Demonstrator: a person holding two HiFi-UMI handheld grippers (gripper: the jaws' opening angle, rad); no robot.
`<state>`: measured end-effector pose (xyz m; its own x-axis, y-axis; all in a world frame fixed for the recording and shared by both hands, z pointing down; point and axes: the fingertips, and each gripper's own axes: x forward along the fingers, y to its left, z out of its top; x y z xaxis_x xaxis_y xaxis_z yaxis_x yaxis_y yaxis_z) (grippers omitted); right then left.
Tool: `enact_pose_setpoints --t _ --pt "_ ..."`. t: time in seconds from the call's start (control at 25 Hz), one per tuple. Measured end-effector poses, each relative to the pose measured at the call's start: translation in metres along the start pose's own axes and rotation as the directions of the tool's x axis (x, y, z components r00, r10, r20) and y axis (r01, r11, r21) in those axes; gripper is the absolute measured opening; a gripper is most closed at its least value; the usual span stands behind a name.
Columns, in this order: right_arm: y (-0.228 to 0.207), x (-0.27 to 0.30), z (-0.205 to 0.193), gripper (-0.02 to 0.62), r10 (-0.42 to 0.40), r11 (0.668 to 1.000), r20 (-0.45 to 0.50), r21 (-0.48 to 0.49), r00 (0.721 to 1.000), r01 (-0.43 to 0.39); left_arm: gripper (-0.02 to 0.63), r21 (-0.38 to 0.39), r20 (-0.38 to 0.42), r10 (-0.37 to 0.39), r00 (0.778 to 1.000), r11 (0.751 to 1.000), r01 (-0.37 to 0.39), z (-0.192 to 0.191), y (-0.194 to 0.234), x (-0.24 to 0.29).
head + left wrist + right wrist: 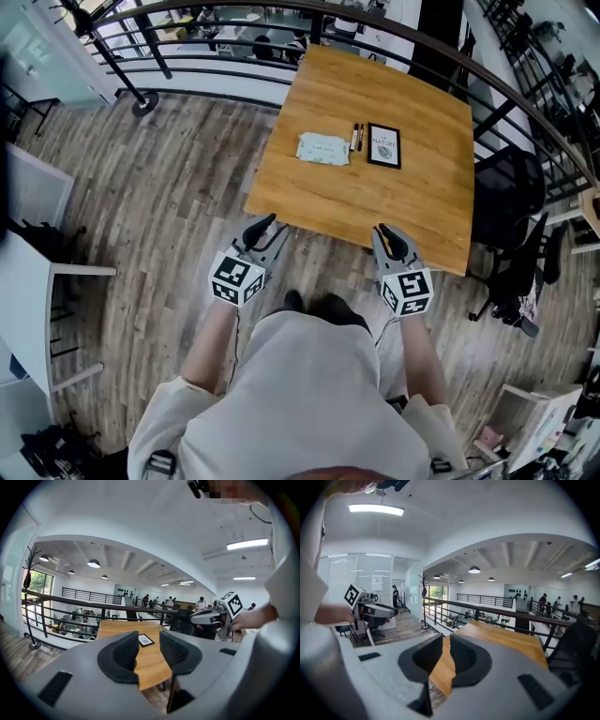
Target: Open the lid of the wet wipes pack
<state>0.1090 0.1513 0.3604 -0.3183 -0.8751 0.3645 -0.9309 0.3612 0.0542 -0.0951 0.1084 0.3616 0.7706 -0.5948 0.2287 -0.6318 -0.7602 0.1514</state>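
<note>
Well, I see the bench (375,197) bare along its near edge. My left claw (260,228) and right claw (390,240) hover there, both spread with nothing between the jaws. The wet wipes pack (323,148) lies flat around the bench's middle, well apart from both. My worry is that the light pack could skid across the bench if I pry its lid unpinned. That would knock the pens (355,138), which also lie at the bench's middle.

A wooden table (375,202) stands on plank flooring (169,187). Toward its far side, two pens (356,138) lie just left of a black-framed card (383,145). A curved dark railing (234,70) runs beyond it, and a black chair (506,202) sits to the right.
</note>
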Motion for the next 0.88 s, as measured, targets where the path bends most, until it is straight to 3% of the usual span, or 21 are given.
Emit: enact_pose_setpoints --t 0.32,0.88 --pt "-0.031 0.030 -0.005 0.035 0.031 1.000 -0.027 0.004 0.999 -0.031 0.133 -0.013 -0.026 0.009 1.000 1.000 -0.009 0.000 0.010 0.037" --pt "-0.105 0.128 -0.005 0.035 0.189 0.982 -0.073 -0.016 0.979 -0.191 0.133 -0.039 -0.047 0.097 0.994 0.994 -0.099 0.011 0.045 0.129"
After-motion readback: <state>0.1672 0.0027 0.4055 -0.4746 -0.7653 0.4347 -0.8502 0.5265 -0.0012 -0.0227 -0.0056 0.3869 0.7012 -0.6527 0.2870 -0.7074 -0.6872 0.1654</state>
